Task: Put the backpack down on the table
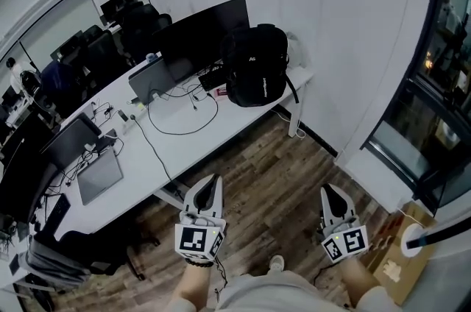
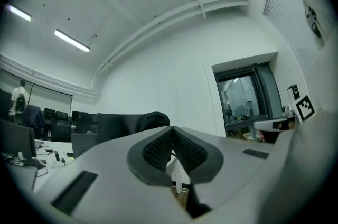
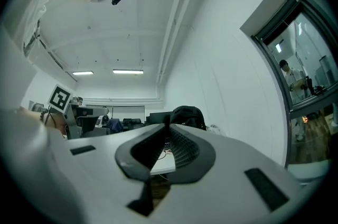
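Head view: wood-plank floor (image 1: 280, 171) under me, long white table (image 1: 199, 145) ahead. I see the black fabric backpack (image 1: 257, 68) upright on its far end. Left claw (image 1: 213, 179) and right claw (image 1: 328, 190) hang over the floor. Left gripper view: jaws closed, empty. Right gripper view: jaws meeting at the tips, empty.

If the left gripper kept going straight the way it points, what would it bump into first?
Probably the black backpack standing on the white table: in its own view it shows just above the tips of the shut left gripper. Depth is unclear, so the table edge might come first.
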A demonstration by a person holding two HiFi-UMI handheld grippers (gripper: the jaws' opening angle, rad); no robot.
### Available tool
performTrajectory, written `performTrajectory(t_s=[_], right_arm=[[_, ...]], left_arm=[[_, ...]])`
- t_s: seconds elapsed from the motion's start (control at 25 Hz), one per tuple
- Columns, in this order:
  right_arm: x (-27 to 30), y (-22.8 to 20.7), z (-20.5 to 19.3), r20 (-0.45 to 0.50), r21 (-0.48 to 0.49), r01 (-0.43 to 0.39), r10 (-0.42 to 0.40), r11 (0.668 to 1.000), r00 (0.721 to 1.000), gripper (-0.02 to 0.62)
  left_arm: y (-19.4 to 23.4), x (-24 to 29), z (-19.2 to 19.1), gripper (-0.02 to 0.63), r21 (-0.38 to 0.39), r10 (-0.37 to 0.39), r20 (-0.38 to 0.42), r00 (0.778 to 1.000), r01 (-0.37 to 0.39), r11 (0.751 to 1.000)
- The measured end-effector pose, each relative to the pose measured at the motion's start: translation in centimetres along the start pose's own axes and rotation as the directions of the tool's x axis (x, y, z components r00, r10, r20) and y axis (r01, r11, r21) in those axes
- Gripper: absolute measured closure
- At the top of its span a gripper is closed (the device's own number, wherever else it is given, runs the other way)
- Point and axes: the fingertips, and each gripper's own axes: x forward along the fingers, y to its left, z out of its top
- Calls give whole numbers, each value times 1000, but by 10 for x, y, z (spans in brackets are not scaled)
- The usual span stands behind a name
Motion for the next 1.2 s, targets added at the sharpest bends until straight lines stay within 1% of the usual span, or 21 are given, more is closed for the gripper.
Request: performTrajectory(t_s=[0.16,0.28,0.44,0.64,0.76,0.88,1.08,1.2], right_arm=[[-20,29,1,-1,-6,30,-30,1000,1000,560],[-34,60,5,3,0,39,-39,999,999,560],[-54,95,11,10,1,62,-62,998,998,560],[-82,120,18,20,29,90,-90,996,996,560],[-92,128,26,26,48,83,-84,995,996,561],[-102,126,38,42,55,91,-93,994,995,562],[-107,123,49,23,28,76,-77,997,997,578],[-115,119,49,-2,1,65,-65,998,998,580]], left_arm=[[-1,-27,2,597,-8,-47,15,999,47,999],[0,-53,5,597,-18,-81,15,997,82,997],[6,-85,5,597,-32,-102,20,995,102,994],[3,-116,3,598,-24,-111,26,993,112,993],[1,-126,3,597,-34,-111,26,993,112,993],[-6,-133,10,597,-34,-105,37,994,106,994],[-12,-137,17,598,-55,-63,38,997,65,996],[-28,-139,20,597,-49,-64,43,997,67,997]])
